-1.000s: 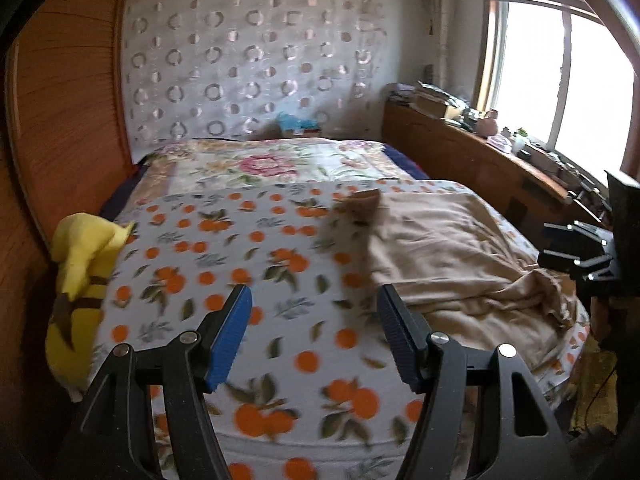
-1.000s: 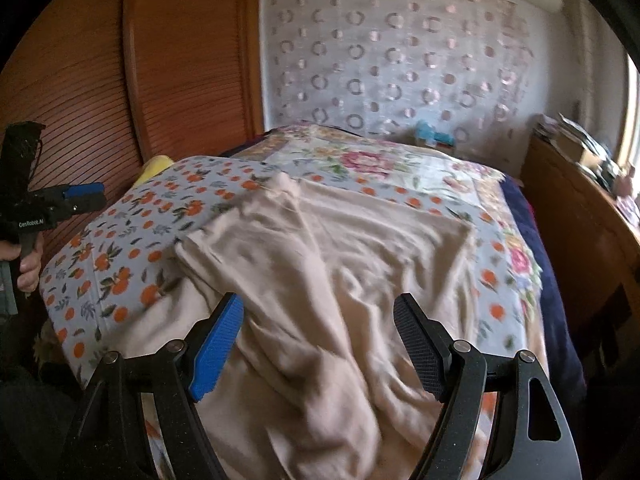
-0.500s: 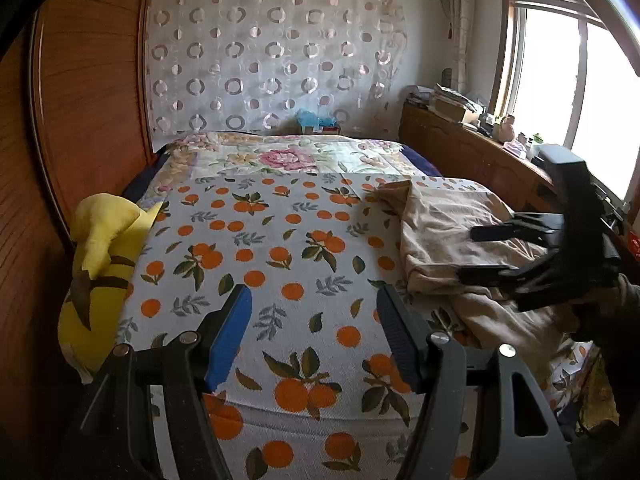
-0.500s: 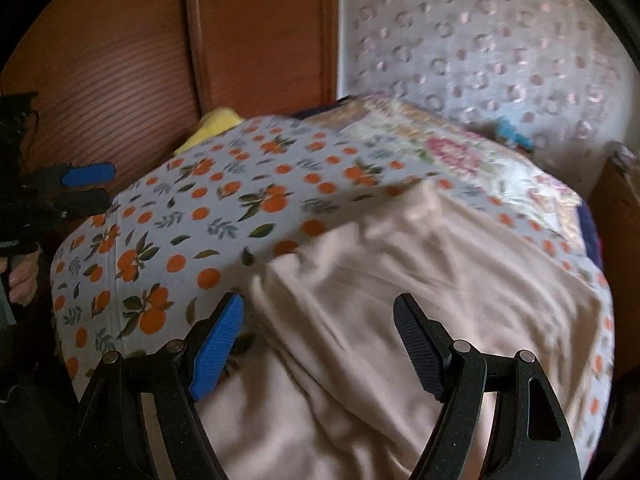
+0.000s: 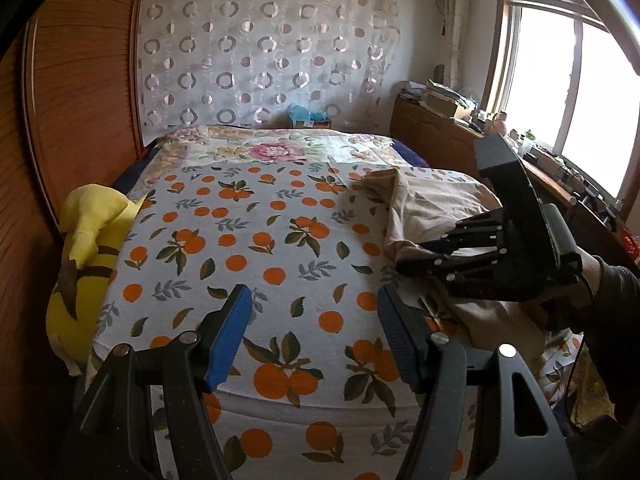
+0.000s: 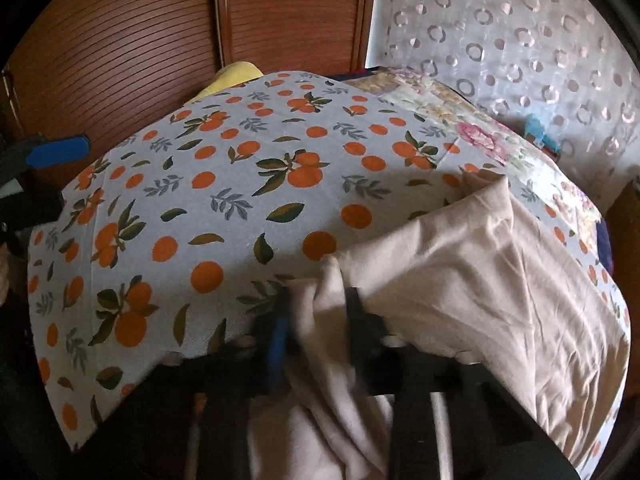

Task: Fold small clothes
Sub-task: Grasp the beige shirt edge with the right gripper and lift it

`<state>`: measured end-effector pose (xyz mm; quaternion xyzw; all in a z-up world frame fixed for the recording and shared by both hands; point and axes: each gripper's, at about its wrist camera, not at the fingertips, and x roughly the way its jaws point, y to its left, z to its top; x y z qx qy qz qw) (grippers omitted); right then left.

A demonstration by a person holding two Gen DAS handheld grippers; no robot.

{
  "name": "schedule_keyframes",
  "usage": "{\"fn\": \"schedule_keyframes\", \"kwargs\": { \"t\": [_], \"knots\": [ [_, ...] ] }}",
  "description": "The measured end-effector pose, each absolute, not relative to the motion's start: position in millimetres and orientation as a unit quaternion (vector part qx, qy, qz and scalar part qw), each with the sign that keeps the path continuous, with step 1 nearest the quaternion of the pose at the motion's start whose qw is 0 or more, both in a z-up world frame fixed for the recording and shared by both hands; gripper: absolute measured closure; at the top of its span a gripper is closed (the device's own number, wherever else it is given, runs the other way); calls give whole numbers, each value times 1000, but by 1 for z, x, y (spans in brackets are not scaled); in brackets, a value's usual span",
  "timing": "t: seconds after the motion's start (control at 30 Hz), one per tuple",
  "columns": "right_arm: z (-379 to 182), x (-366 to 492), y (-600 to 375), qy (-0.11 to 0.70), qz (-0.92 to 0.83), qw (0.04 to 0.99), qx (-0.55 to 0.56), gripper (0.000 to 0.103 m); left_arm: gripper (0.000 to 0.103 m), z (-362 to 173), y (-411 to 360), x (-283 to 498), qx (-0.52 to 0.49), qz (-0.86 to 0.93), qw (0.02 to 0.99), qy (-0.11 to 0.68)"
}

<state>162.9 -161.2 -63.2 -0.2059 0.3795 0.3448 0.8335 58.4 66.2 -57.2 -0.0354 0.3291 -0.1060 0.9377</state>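
The right claw (image 6: 316,320), blurred, seems clamped on the beige garment (image 6: 460,280) at the bed's (image 5: 280,248) near edge; the left claw (image 5: 314,336) gapes wide, holding nothing, above the bed.

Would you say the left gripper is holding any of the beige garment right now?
No, the left gripper is open over the orange-print sheet, apart from the beige garment.

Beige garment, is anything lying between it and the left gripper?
Nothing visible: only bare orange-print sheet separates the open left gripper from the beige garment, which the right gripper already pinches. The yellow plush sits off to the side.
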Motion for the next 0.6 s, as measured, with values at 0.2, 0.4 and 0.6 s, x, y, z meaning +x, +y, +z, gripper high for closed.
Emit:
{"fn": "schedule_keyframes", "kwargs": {
  "t": [0.2,0.4,0.6],
  "knots": [
    [-39,141,-177,342,349,859,-153,94,37,-59,57,57,-32,-117,935,333],
    [15,149,-244,279,294,907,-110,95,37,-58,48,57,-27,-127,935,330],
    [34,184,-310,281,206,932,-99,95,37,-57,43,55,-26,-135,934,330]
  ]
}}
